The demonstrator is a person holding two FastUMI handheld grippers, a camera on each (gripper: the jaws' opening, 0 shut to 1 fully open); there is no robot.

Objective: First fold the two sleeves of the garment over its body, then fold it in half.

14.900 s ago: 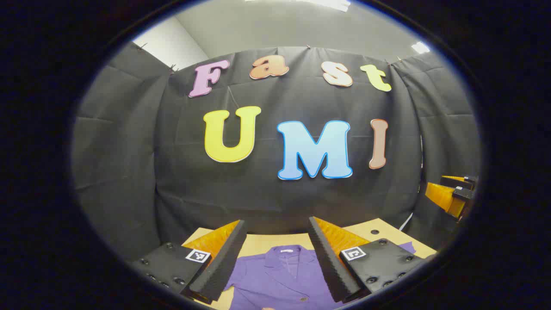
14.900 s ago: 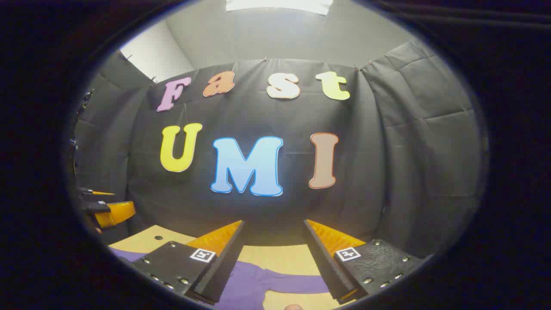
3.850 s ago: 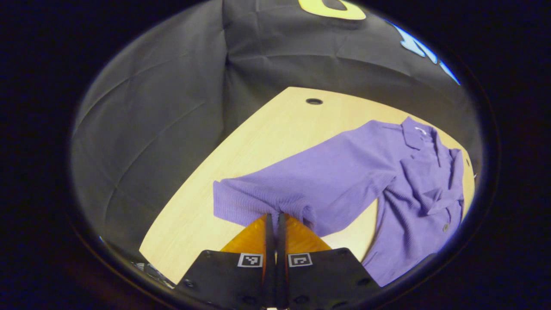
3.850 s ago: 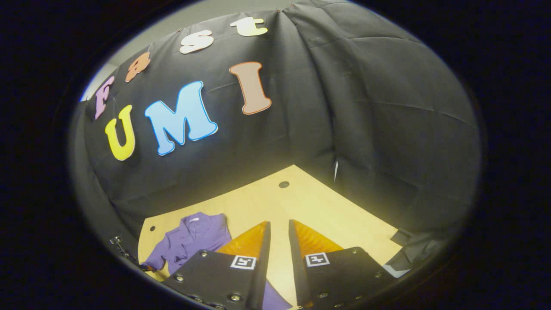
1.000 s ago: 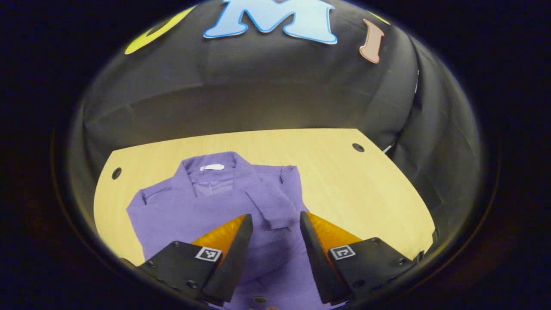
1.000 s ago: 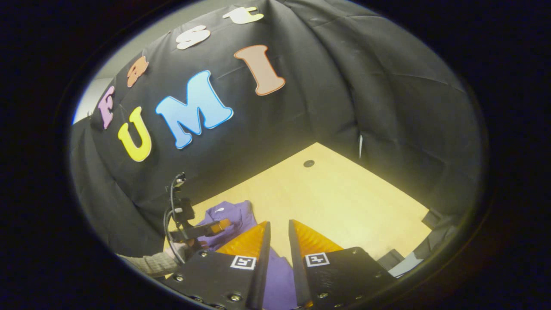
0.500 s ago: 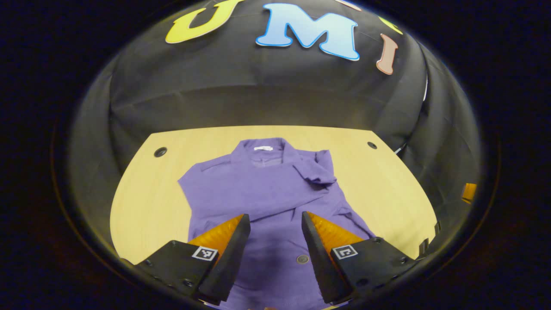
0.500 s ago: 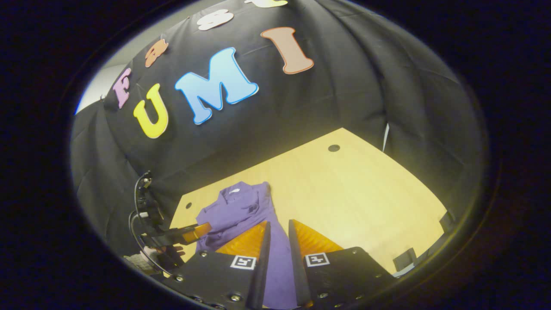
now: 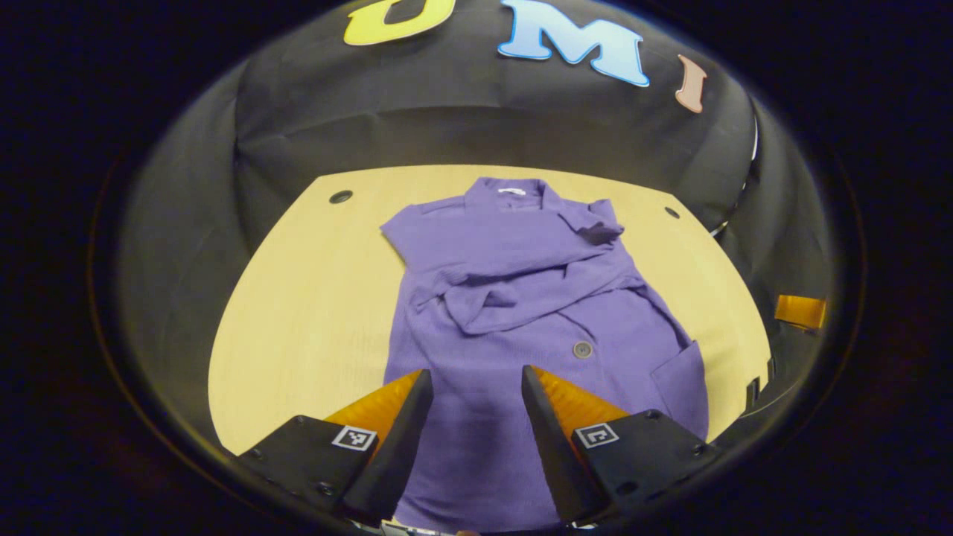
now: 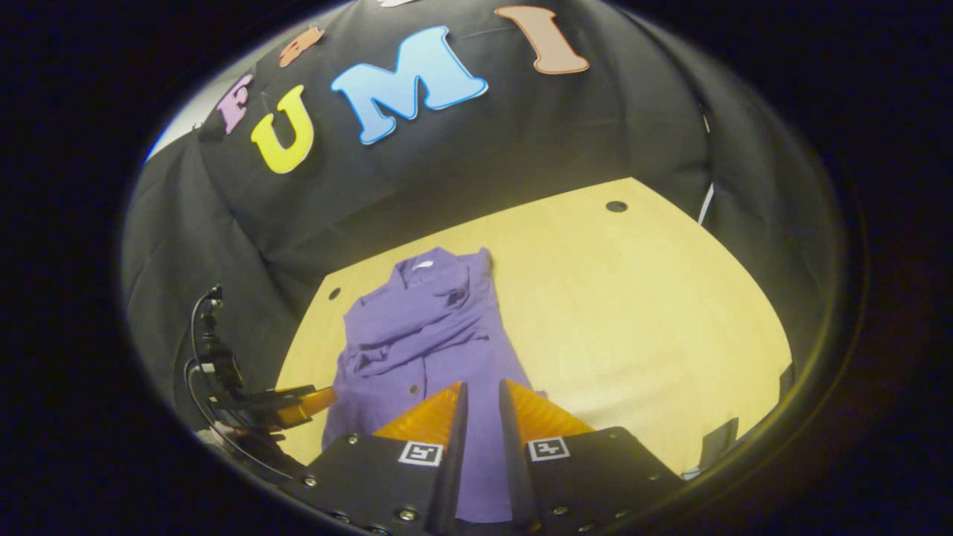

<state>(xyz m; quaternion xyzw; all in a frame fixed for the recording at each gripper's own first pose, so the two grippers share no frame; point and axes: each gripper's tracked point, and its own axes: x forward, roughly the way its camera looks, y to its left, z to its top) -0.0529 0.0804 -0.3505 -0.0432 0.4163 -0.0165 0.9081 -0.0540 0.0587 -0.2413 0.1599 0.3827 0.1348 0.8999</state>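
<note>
A purple collared garment (image 9: pixel 521 298) lies flat on the yellow table (image 9: pixel 298 298), collar toward the far wall. Both sleeves lie folded across its chest, the left sleeve (image 9: pixel 506 298) uppermost. In the left gripper view my left gripper (image 9: pixel 474 376) hangs open above the lower body of the garment, nothing between its fingers. The right gripper view shows the garment (image 10: pixel 424 335) ahead and to the left. My right gripper (image 10: pixel 482 385) hovers over its lower right part, fingers a narrow gap apart and holding nothing. The left gripper (image 10: pixel 301 402) shows there at the left.
The table has small round holes near its far corners (image 9: pixel 341 196) (image 10: pixel 616 206). Black cloth walls close it in on three sides. Bare tabletop (image 10: pixel 633 298) stretches to the right of the garment. A finger of the right gripper (image 9: pixel 800 311) shows off the table's right edge.
Both grippers have drawn back and up from the garment, so more of it shows. The left gripper, earlier shut on the left sleeve, now stands open, with that sleeve lying across the body.
</note>
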